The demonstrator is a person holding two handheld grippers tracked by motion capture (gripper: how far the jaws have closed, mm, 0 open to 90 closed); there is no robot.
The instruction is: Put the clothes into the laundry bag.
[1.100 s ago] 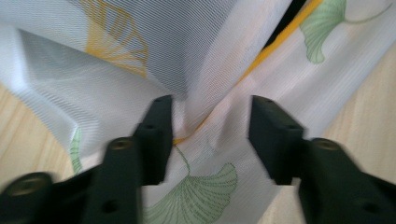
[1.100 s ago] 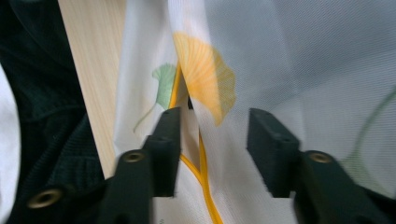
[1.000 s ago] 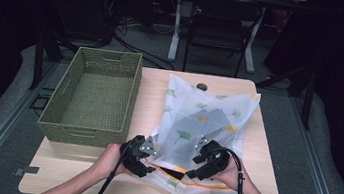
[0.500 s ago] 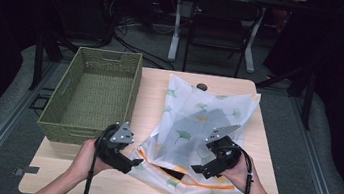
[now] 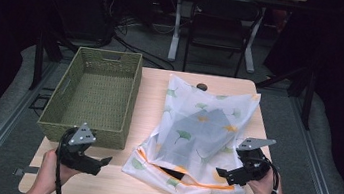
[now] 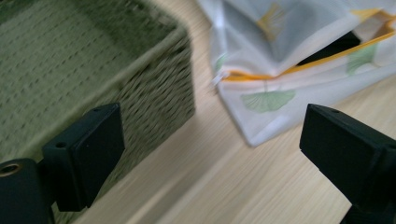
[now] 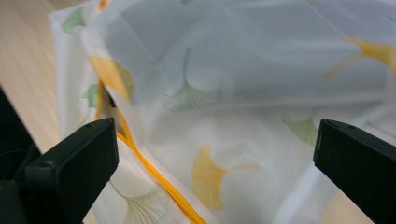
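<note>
A white mesh bag [image 5: 205,131] printed with green and yellow ginkgo leaves lies on the wooden table [image 5: 149,99], right of centre. Its orange-zippered mouth [image 5: 184,179] faces the near edge and gapes a little, with something dark inside [image 5: 170,172]. My left gripper [image 5: 100,163] is open at the near left, just before the basket's front corner and apart from the bag. In the left gripper view its jaws [image 6: 215,154] frame bare table, with the bag [image 6: 299,51] ahead on the right. My right gripper [image 5: 225,173] is open over the bag's near right part. Between its jaws [image 7: 217,158] lie the mesh [image 7: 243,93] and the orange zip [image 7: 144,172].
An olive woven basket [image 5: 129,96] stands at the table's left, its front corner close to my left gripper [image 6: 154,84]. A small dark round object [image 5: 202,86] lies near the far edge. Bare wood [image 5: 98,183] runs along the near edge.
Both grippers have drawn apart from the bag's mouth. The left one has gone left to the basket's front corner and the right one has gone right.
</note>
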